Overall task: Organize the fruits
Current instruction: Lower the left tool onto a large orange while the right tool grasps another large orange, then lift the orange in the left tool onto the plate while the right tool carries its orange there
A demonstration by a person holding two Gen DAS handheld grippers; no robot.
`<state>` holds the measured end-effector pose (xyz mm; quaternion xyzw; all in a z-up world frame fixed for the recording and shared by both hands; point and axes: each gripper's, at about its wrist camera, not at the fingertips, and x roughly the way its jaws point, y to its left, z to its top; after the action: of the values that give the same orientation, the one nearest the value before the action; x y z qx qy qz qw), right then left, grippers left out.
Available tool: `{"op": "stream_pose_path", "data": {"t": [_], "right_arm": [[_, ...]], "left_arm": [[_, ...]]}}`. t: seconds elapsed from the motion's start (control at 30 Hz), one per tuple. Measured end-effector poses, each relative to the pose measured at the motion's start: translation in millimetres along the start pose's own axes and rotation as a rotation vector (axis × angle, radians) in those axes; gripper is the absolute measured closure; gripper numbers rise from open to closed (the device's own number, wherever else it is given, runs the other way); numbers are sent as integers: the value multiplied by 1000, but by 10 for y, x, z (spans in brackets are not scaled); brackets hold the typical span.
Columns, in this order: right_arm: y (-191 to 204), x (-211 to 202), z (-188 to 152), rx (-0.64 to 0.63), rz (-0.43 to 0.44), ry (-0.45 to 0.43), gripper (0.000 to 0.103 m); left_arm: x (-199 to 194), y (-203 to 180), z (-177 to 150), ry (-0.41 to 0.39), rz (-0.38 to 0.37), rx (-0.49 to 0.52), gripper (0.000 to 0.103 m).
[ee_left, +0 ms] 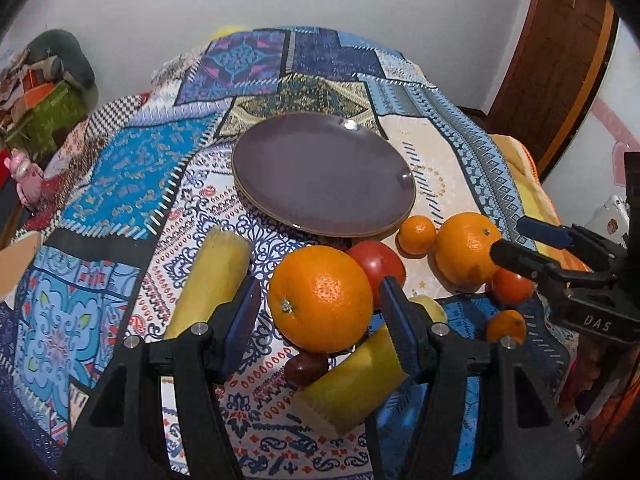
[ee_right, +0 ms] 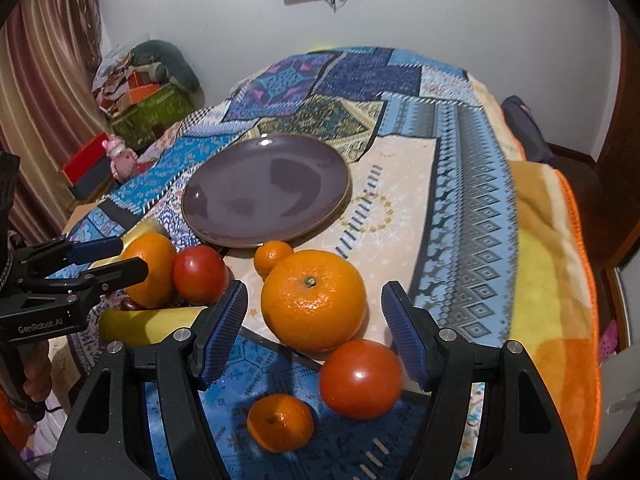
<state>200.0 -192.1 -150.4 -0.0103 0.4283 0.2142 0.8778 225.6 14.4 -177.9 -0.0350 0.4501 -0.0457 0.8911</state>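
Fruit heaped near the patchwork-covered bed's [ee_left: 120,184] front edge, below an empty purple plate [ee_left: 320,172]. Left hand-held gripper [ee_left: 318,300] spread around a large orange [ee_left: 320,298]; right hand-held gripper [ee_right: 314,316] spread around another orange [ee_right: 314,304]. Risk: nudged tomatoes [ee_right: 360,378] rolling off.

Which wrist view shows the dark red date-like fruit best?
The left wrist view: the small dark fruit lies in the open below the big orange. The right wrist view shows only a sliver of it, behind the banana.
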Motion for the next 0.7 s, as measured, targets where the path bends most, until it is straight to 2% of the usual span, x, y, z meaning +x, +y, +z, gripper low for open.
{"op": "stream_pose_path", "data": {"t": [0.4, 0.53, 0.7], "right_arm": [[-43, 311, -27, 0, 12, 79, 35], [-47, 376, -41, 15, 26, 101, 32], [24, 432, -53, -26, -15, 113, 34]], "left_arm": [[293, 66, -8, 84, -52, -31, 40], [317, 116, -20, 86, -87, -58, 39], [299, 102, -37, 79, -83, -47, 40]]}}
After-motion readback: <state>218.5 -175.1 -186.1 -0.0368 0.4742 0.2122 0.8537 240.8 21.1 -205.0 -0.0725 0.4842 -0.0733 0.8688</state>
